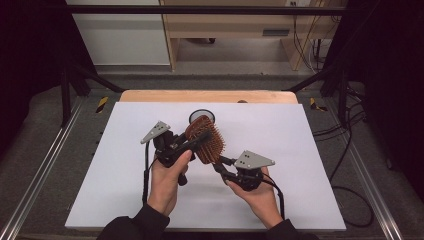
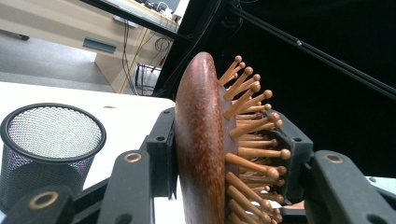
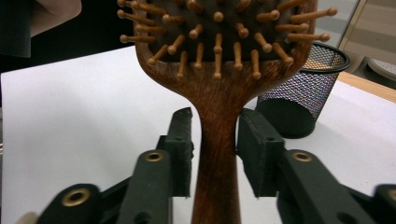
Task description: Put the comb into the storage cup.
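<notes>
High view shows the wooden hairbrush (image 1: 205, 139) held above the white table (image 1: 300, 150). Left gripper (image 1: 195, 141) clamps its stiff head; right gripper (image 3: 215, 149) stands released around the smooth handle, the better place to grasp.

Table (image 1: 280, 200): sheet-covered top running from the person's edge back to a bare strip at the far side.
Mesh cup (image 1: 201, 116): upright on the table, behind the hairbrush — toward the far edge.
Hairbrush (image 1: 206, 141): held above the table's middle, head toward the far side, handle pointing back toward the person's right.
Left gripper (image 1: 197, 140): left of the hairbrush, jaws either side of its head — one on the back, one on the pins.
Right gripper (image 1: 222, 167): right of and nearer than the left gripper, jaws flanking the handle, small gaps either side.
</notes>
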